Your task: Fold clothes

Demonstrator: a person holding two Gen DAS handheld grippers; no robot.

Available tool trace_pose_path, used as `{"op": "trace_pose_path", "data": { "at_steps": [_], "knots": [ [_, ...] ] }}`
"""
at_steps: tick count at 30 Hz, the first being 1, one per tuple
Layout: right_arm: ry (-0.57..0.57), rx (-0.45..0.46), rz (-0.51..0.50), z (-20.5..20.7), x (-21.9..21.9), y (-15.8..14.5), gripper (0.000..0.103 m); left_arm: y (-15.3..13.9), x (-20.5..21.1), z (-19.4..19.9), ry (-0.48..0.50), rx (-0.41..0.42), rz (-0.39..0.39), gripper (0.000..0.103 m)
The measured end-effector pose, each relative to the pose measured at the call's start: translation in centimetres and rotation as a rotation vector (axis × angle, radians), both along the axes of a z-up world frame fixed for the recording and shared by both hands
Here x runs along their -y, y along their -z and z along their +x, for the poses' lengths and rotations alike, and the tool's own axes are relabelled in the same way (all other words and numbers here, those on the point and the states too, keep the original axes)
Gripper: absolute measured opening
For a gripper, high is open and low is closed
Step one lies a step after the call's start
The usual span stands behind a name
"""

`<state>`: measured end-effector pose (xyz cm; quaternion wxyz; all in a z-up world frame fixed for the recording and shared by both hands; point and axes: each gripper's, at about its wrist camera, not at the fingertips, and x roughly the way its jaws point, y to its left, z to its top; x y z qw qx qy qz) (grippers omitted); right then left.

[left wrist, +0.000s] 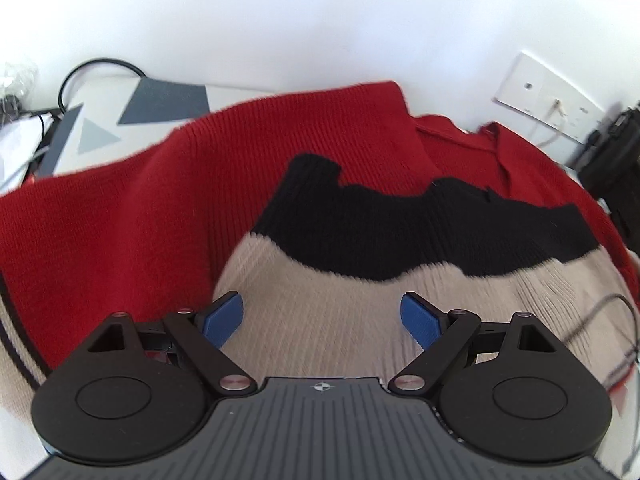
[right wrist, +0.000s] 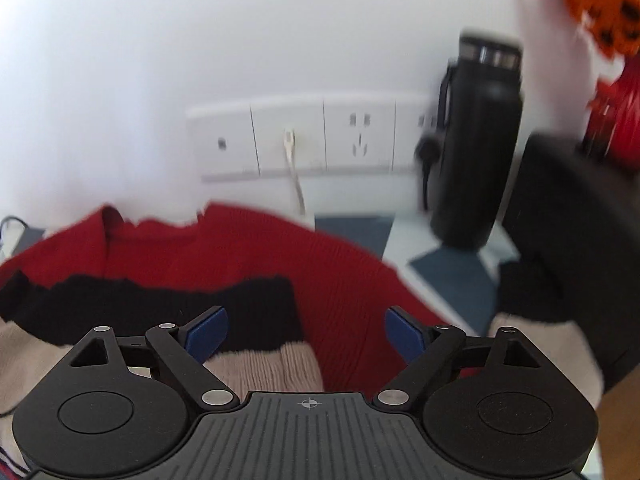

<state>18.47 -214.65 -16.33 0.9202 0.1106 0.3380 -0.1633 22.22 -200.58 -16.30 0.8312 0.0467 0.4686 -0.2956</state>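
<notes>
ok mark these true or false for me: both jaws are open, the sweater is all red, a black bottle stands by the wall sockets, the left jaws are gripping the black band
1. Both grippers' jaws are open: left gripper, right gripper. True.
2. The sweater is all red. False: it is red, black and beige.
3. A black bottle stands by the wall sockets. True.
4. The left jaws grip the black band. False: they hold nothing, over the beige part.
</notes>
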Motion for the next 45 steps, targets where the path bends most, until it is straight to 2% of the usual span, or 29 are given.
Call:
{"op": "trace_pose_path", "data": {
  "at_steps": [2,7,9,12,16,18,19,20,21,24,29,42,45],
  "knots": [
    [0.004,-0.044,0.039,1.5,0.2,2.0,0.073,0.1,0.8,0.7,0.021,0.032,0.026,0.088],
    [-0.031,-0.062,0.079,3.8,1.0,3.9,0.072,0.5,3.5,2.0,0.106,0.146,0.149,0.088],
    [-0.06,-0.076,0.098,4.8,0.8,4.3,0.072,1.0,4.2,2.6,0.139,0.135,0.158,0.088],
    [-0.082,-0.113,0.112,6.3,1.0,4.9,0.071,2.2,4.4,3.7,0.138,0.049,0.154,0.087],
    [-0.09,-0.104,0.111,6.6,1.1,4.9,0.066,2.5,4.2,3.9,0.138,0.041,0.141,0.087],
    [-0.103,-0.105,0.102,6.7,0.9,4.9,0.07,2.8,4.2,3.7,0.136,0.049,0.139,0.092],
    [-0.117,-0.114,0.091,7.0,0.7,5.1,0.081,3.1,4.3,3.6,0.13,0.056,0.139,0.096],
    [-0.137,-0.13,0.075,7.4,0.3,5.4,0.098,3.4,4.5,3.5,0.117,0.063,0.14,0.103],
    [-0.149,-0.149,0.054,7.9,-0.2,5.6,0.102,3.5,4.7,3.4,0.1,0.069,0.139,0.103],
    [-0.141,-0.173,-0.015,8.8,-1.5,5.4,0.102,3.7,5.2,3.4,0.074,0.071,0.141,0.103],
    [-0.13,-0.176,0.037,8.8,-0.9,5.4,0.102,3.9,4.5,3.1,0.088,0.094,0.115,0.103],
    [-0.097,-0.132,0.009,8.5,-1.4,6.1,0.102,4.4,4.2,3.1,0.076,0.122,0.084,0.103],
    [-0.096,-0.117,0.0,8.3,-1.5,6.2,0.102,4.9,4.1,2.1,0.047,0.174,0.066,0.103]
  ]
}}
